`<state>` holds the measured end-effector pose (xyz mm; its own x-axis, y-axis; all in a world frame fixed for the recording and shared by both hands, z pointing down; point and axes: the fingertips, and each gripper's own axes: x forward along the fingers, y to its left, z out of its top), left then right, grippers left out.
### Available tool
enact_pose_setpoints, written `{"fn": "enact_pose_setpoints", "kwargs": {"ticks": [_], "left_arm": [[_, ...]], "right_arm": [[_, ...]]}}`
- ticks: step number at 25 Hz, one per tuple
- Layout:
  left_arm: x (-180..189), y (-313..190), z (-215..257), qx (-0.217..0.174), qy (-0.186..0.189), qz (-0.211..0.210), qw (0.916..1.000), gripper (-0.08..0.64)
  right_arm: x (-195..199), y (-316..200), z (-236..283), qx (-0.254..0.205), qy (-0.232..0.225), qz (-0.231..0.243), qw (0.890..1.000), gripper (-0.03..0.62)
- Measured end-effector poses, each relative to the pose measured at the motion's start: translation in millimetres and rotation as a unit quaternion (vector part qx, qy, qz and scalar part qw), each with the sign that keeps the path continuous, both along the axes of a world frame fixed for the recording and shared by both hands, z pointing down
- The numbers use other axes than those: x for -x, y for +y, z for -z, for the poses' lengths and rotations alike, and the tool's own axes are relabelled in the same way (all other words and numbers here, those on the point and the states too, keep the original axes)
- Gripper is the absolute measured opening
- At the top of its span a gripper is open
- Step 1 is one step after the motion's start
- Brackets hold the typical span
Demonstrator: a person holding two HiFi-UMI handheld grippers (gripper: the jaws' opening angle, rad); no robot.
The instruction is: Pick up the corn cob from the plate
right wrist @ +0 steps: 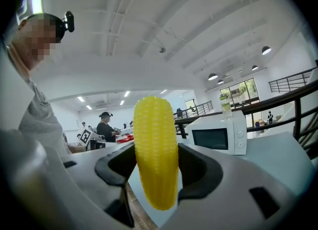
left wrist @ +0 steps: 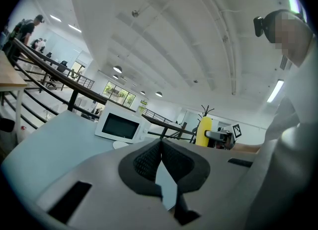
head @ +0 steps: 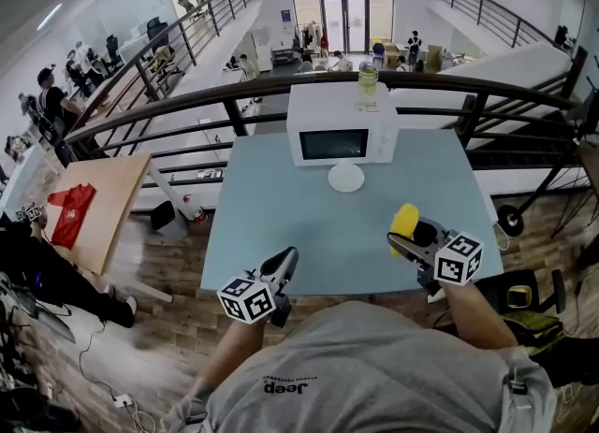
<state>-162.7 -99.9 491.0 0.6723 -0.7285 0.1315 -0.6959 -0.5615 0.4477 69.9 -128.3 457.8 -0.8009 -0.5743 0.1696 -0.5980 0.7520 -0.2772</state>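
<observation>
A yellow corn cob [right wrist: 155,150] stands upright between the jaws of my right gripper [right wrist: 156,167], which is shut on it. In the head view the corn cob [head: 403,222] is held above the front right of the blue-grey table [head: 281,225], clear of the white plate [head: 345,178], which lies bare in front of the microwave. The left gripper view shows the cob [left wrist: 203,130] off to the right. My left gripper [head: 286,260] hovers over the table's front edge at the left, its jaws closed together on nothing [left wrist: 161,157].
A white microwave [head: 341,124] stands at the table's back with a glass jar [head: 367,86] on top. A black railing [head: 281,94] runs behind the table. A wooden table [head: 98,202] with a red cloth is at the left. Bags lie on the floor at the right.
</observation>
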Motion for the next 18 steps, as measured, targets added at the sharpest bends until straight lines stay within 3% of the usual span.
{"fn": "enact_pose_setpoints", "kwargs": {"ticks": [18], "left_arm": [[-0.6,1.1,0.3,0.0,0.003,0.002,1.0,0.018]], "right_arm": [[-1.9,0.7,-3.8,-0.007,0.012,-0.007,1.0,0.262]]}}
